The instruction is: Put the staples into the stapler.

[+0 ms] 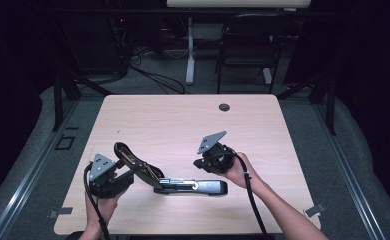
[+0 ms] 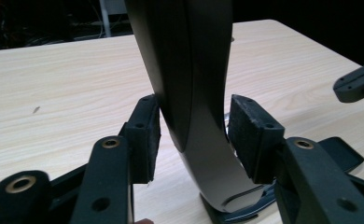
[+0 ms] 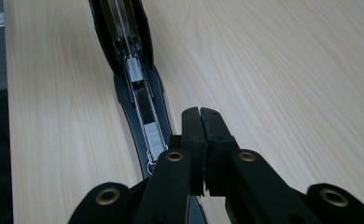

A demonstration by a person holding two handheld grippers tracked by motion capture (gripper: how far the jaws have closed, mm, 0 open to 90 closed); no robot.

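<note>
The stapler (image 1: 190, 186) is lying open on the desk (image 1: 183, 120), its lid (image 2: 185, 70) standing between the left gripper's (image 1: 128, 172) parted pads — apparently barely touching, so it risks snapping down. The right gripper (image 3: 201, 116) is hovering above the staple channel, pinched shut and empty.

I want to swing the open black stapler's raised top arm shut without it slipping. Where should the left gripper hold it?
Grip the raised top arm of the black stapler midway up, across its narrow width, coming from its outer curved back, as the left gripper is placed. There the arm is slim enough for the pads and well clear of the hinge.
</note>
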